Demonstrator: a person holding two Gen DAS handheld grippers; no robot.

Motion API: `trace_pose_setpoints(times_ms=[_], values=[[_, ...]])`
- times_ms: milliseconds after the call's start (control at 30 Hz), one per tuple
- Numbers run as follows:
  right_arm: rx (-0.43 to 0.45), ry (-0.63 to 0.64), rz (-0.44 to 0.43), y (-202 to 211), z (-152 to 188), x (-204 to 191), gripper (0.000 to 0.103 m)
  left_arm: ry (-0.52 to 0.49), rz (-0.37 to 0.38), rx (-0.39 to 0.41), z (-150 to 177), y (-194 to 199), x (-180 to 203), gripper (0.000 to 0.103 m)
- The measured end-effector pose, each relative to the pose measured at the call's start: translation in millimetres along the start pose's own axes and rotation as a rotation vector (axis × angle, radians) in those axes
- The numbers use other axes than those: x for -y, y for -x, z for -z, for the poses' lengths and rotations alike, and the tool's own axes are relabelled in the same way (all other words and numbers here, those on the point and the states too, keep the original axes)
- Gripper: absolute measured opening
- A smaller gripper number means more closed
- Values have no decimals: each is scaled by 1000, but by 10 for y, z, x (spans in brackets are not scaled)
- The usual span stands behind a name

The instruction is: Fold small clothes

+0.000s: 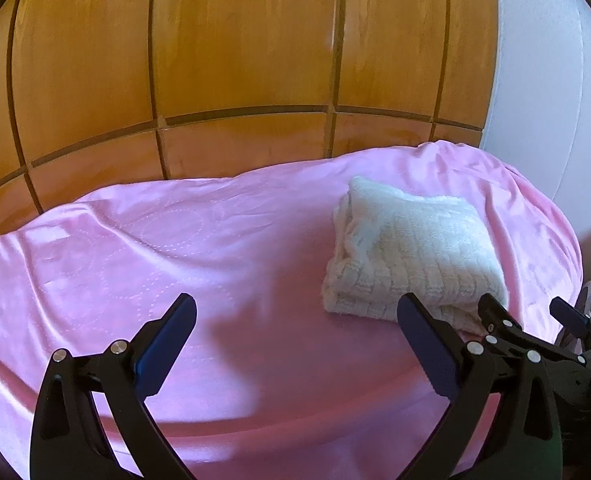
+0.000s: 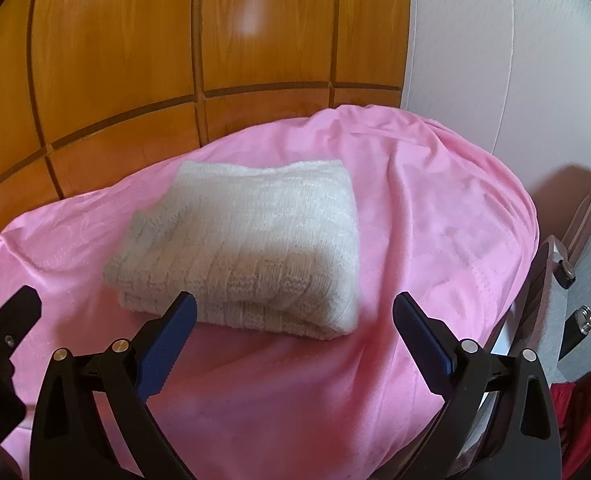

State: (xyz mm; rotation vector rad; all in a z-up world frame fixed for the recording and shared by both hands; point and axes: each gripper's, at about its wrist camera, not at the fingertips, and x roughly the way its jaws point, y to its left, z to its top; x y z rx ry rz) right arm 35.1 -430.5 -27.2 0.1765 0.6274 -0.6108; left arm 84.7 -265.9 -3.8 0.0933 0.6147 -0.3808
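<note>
A white knitted garment (image 2: 247, 248), with a ribbed and cable-like texture, lies folded into a thick, roughly square bundle on a pink blanket (image 2: 435, 240) that covers the surface below; whether that surface is a bed or a counter cannot be told. In the right wrist view the bundle sits just ahead of the right gripper (image 2: 295, 336), slightly to its left, with the gripper's left blue-padded finger overlapping the bundle's near edge in the picture; whether it touches the knit is unclear. The right gripper's jaws are spread wide and released, holding nothing. In the left wrist view the same bundle (image 1: 411, 248) lies ahead and to the right of the left gripper (image 1: 295, 340), whose jaws are likewise spread wide and empty, over bare pink blanket (image 1: 135, 248) stitched with a faint dotted pattern. The right gripper (image 1: 535, 320) shows at the right edge of that view, just beside the bundle's near right corner. Behind the blanket stands orange-brown wooden panelling (image 2: 135, 60) divided by dark grooves, and to its right a white textured wall (image 2: 495, 60). At the right edge of the right wrist view are a dark wooden frame (image 2: 551, 264) and, lower down, some red fabric (image 2: 587, 408).
</note>
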Motion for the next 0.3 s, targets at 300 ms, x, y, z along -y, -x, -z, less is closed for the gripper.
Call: trace_pose_setpoints(times_ms=[300], values=[[0,-99,-25,-216,-283,395,99,49,-42,-60,55,-158,-141,100]])
